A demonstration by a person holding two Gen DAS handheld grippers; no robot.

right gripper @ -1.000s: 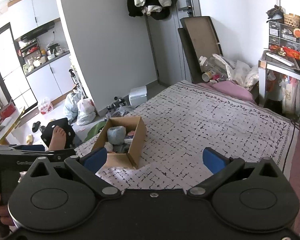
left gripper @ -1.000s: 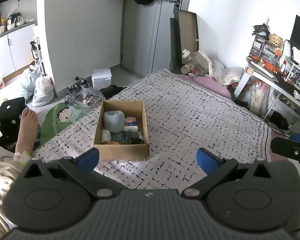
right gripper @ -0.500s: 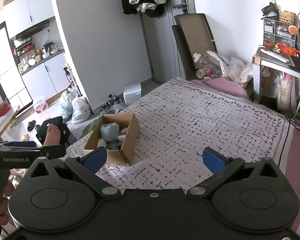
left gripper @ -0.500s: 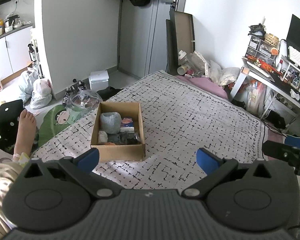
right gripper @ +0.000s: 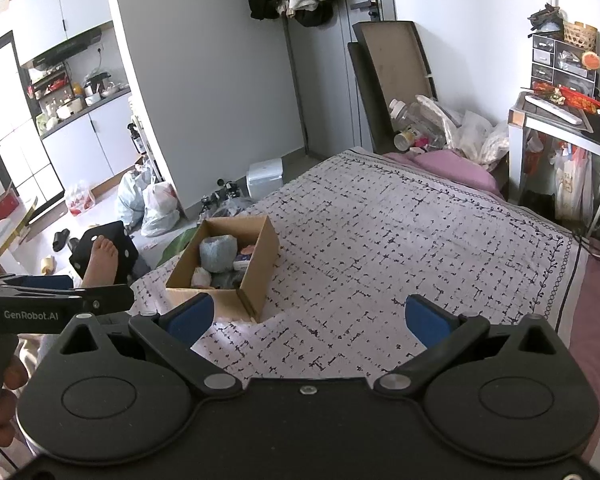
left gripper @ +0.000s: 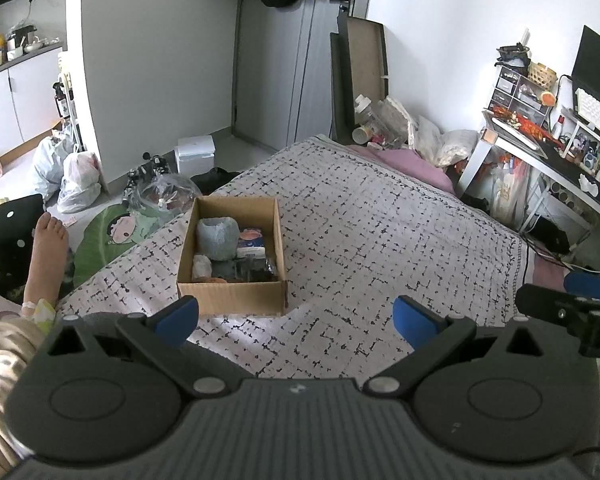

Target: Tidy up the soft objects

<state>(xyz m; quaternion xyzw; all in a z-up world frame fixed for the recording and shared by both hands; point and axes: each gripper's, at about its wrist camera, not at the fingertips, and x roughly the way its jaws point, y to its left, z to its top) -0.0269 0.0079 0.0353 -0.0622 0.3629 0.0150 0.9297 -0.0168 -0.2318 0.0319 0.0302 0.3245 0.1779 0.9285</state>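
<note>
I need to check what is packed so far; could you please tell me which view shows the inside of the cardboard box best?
The left wrist view: it looks almost straight down into the cardboard box. The right wrist view sees the box from the side, so its near wall hides part of the contents.

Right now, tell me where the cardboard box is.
The cardboard box sits on the patterned bedspread near its left edge, left of centre in both wrist views, ahead of the left gripper.

one cardboard box (left gripper: 231, 298), two grippers (left gripper: 296, 318) (right gripper: 306, 318)
</note>
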